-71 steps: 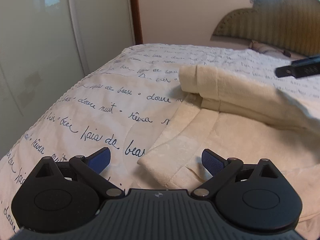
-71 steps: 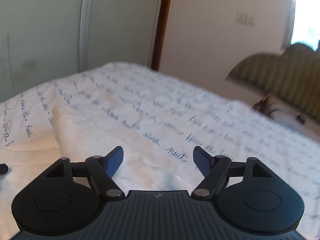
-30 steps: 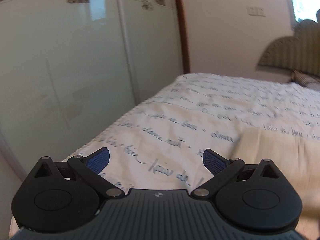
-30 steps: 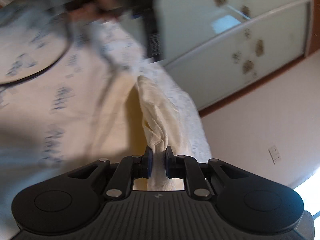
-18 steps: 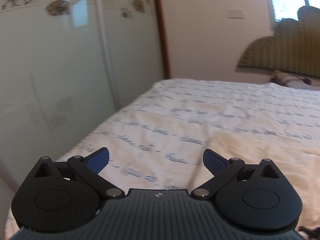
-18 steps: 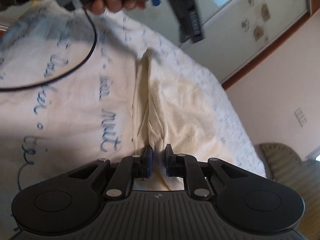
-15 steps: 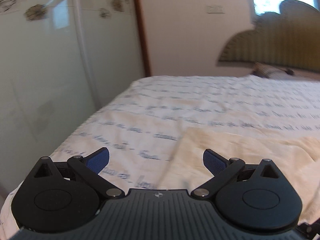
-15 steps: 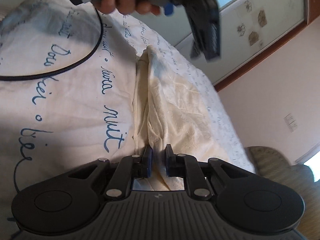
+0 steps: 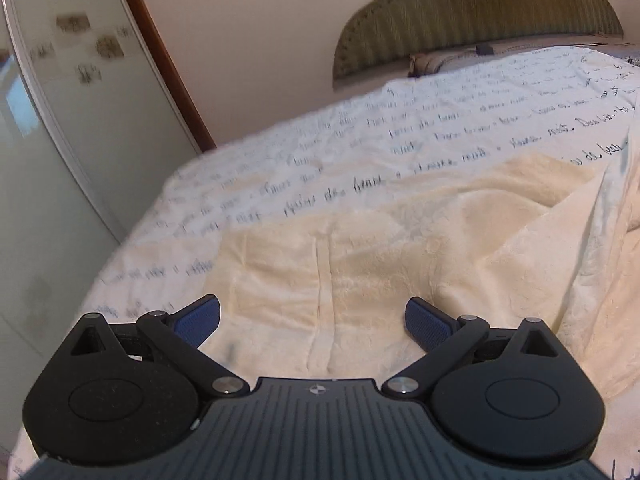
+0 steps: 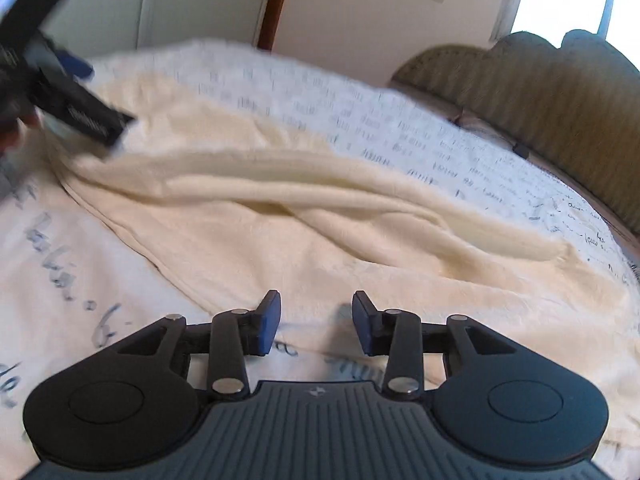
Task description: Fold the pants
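Note:
Cream pants lie spread and rumpled on the bed, with a long raised fold across them in the right wrist view. My left gripper is wide open and empty, low over one end of the pants. It also shows blurred at the far left of the right wrist view, at the pants' far end. My right gripper is partly open and empty, just above the pants' near edge.
The white bedspread with blue handwriting covers the bed. A padded olive headboard and a pillow are at the far end. Glass wardrobe doors stand along the bed's left side.
My right gripper was shut on the pants' cloth and has opened and let go. The pants now lie spread on the bed. My left gripper has swung lower over the pants, still open.

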Demonstrator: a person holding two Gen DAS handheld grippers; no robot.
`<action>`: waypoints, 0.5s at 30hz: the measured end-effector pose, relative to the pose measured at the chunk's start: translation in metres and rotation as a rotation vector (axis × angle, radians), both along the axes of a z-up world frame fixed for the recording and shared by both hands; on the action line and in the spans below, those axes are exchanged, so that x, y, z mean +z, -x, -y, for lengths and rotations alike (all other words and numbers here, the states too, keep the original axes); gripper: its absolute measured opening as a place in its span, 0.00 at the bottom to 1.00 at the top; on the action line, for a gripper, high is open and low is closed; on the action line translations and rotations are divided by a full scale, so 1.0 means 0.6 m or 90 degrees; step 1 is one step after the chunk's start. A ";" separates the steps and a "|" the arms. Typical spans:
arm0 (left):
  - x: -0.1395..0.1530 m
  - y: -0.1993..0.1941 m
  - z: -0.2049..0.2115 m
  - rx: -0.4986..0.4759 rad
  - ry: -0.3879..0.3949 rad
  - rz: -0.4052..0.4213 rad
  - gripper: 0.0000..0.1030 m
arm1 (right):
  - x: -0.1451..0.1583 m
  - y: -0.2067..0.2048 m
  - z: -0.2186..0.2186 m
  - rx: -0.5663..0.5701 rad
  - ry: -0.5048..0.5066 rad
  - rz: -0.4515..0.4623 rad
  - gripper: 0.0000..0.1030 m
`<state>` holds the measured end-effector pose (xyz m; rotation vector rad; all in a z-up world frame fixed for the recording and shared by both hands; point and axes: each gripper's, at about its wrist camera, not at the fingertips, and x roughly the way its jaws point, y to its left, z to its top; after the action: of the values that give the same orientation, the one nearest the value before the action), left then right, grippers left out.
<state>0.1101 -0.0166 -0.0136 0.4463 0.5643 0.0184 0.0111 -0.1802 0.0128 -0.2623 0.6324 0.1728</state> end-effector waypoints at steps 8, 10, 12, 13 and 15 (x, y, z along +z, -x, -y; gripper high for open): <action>0.026 0.011 0.069 -0.097 0.072 0.008 1.00 | 0.029 0.107 0.349 -0.447 -0.346 0.150 0.68; 0.005 0.008 0.088 -0.114 0.091 -0.021 1.00 | 0.015 0.141 0.423 -0.545 -0.426 0.181 0.68; -0.015 0.009 0.101 -0.124 0.105 -0.042 1.00 | 0.000 0.171 0.486 -0.631 -0.476 0.191 0.69; -0.024 0.009 0.104 -0.124 0.113 -0.050 1.00 | -0.008 0.182 0.505 -0.655 -0.499 0.192 0.69; -0.040 0.009 0.106 -0.118 0.124 -0.054 1.00 | -0.028 0.197 0.536 -0.688 -0.550 0.187 0.69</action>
<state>0.1047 -0.0800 -0.0377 0.3093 0.6002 -0.2319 -0.1069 -0.5021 -0.0039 0.8791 0.2923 -0.6238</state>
